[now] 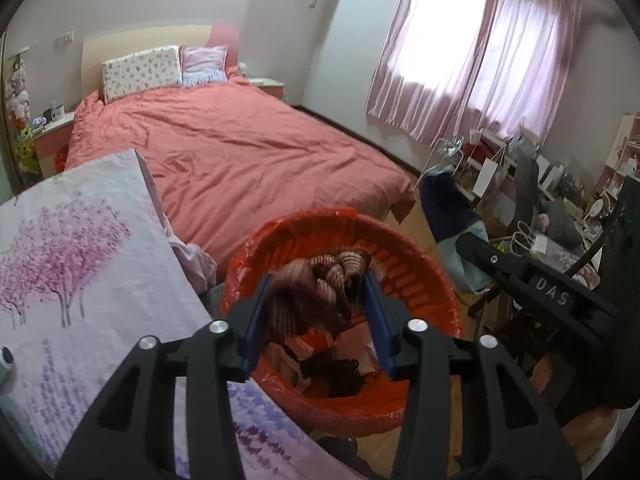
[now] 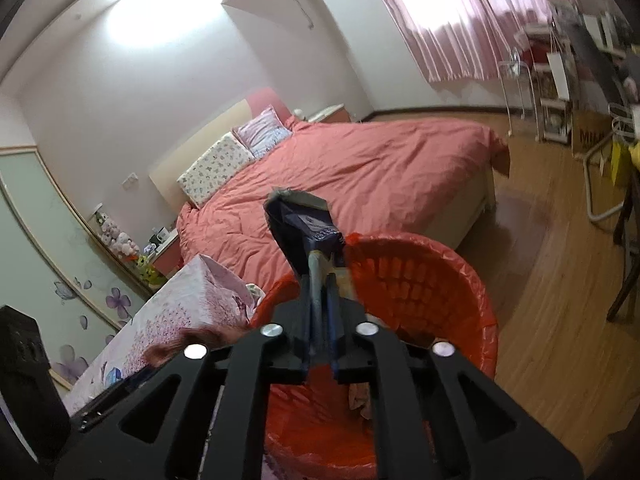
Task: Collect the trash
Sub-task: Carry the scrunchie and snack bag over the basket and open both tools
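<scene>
Left fingers [image 1: 316,320] stand half apart over the bin [image 1: 420,276], the striped scrap [image 1: 320,288] loose between them, blurred, apparently dropping in. Right fingers [image 2: 320,312] pinch a carton [image 2: 304,224] narrow above the bin's rim, seemingly next to drop. Beyond, upper centre, lies the bed [image 1: 240,140].

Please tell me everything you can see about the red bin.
The bin is a round basket with slotted walls, probably plastic, lined with a glossy red bag folded over its rim. It stands upright on the wooden floor between the bed and a flower-print cloth. Scraps of trash already lie at its bottom. Both tools hang above its opening; I cannot see either touching it.
</scene>
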Available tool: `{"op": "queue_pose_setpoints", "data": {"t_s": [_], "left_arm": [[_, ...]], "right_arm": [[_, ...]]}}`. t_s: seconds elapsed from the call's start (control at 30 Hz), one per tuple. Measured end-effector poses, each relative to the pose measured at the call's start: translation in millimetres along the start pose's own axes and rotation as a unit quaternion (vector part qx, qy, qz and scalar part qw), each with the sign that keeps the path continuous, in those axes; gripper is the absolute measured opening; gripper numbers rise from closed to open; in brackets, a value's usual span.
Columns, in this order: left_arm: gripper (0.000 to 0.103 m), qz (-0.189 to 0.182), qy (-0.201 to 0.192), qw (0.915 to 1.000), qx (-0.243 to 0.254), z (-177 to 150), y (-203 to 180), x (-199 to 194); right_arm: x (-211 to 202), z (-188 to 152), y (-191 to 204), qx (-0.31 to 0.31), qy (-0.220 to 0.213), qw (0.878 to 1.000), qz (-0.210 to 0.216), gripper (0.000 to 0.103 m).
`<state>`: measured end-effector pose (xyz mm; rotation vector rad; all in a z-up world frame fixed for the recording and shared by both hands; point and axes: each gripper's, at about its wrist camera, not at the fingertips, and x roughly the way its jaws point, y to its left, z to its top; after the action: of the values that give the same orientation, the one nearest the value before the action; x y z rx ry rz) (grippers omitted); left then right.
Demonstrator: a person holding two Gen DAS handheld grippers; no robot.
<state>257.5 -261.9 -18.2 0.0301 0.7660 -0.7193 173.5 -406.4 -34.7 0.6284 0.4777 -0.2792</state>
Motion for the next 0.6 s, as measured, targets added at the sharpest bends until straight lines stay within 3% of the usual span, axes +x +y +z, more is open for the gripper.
{"op": "queue_pose_setpoints", "data": {"t_s": [0.07,0.17,0.37,0.6], "left_arm": [[0.054,0.010,0.007,0.9999,-0.001,-2.6,3.9,7.1],[0.057,0.022,0.015,0.9996,-0.007,-5.7,13.1,11.0],[0.057,0.051,0.015,0.9984,-0.020,-14.1,36.6,-4.7],[0.059,0.097,-0.003,0.9949,-0.026,-32.6,76.4,-51.4]], "right_arm": [[4.0,-1.1,-5.8,0.005,0.007,1.000,-0.008,0.026],[1.0,-5.6,-8.5,0.008,0.008,1.000,-0.017,0.036],[-5.9,-9.7,-0.4,-0.001,0.009,1.000,-0.029,0.040],[-7.6,-16.2,28.6,-0.047,0.017,0.998,-0.025,0.040]]}}
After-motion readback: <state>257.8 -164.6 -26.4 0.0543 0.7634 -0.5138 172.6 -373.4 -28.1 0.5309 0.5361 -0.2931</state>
